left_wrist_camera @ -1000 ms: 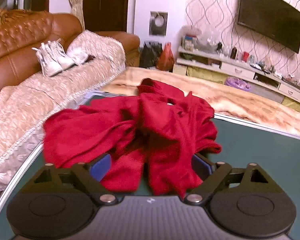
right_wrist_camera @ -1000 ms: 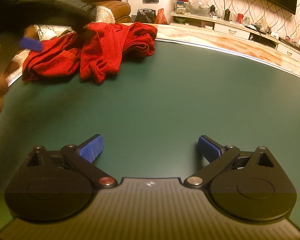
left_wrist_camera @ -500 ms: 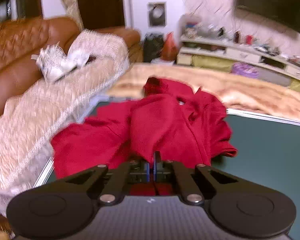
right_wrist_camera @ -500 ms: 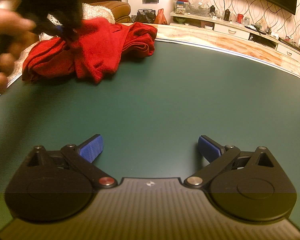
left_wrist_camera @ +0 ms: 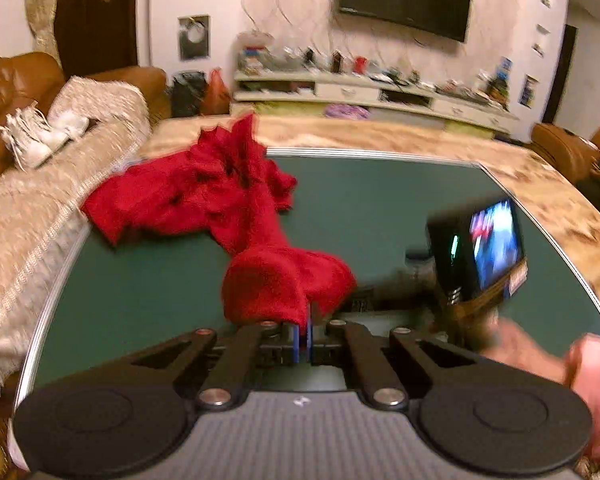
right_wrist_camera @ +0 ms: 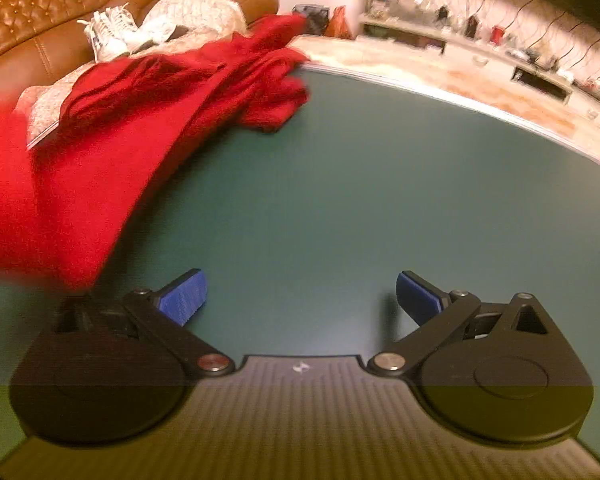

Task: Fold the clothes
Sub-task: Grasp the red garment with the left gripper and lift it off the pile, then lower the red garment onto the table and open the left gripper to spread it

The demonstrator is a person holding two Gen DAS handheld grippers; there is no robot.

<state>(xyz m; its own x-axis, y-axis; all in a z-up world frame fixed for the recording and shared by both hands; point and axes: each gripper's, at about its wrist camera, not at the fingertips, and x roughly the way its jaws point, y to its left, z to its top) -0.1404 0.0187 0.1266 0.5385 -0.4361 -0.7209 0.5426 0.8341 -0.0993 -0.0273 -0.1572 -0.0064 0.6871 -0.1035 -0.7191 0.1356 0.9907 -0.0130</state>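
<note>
A red knit garment lies crumpled at the far left of the dark green table. My left gripper is shut on one end of it and holds that end stretched out from the pile. In the right wrist view the garment runs from the table's far left corner down the left side. My right gripper is open and empty over bare green table, with its blue pads wide apart. The right gripper's camera body shows in the left wrist view.
A brown leather sofa with a beige cover and white shoes stands left of the table. A low TV cabinet with clutter runs along the far wall. A marble-patterned rim borders the table.
My left gripper, open over the garment a second ago, shut on it and has pulled one end back and to the right. My right gripper stayed open and shifted left toward the garment.
</note>
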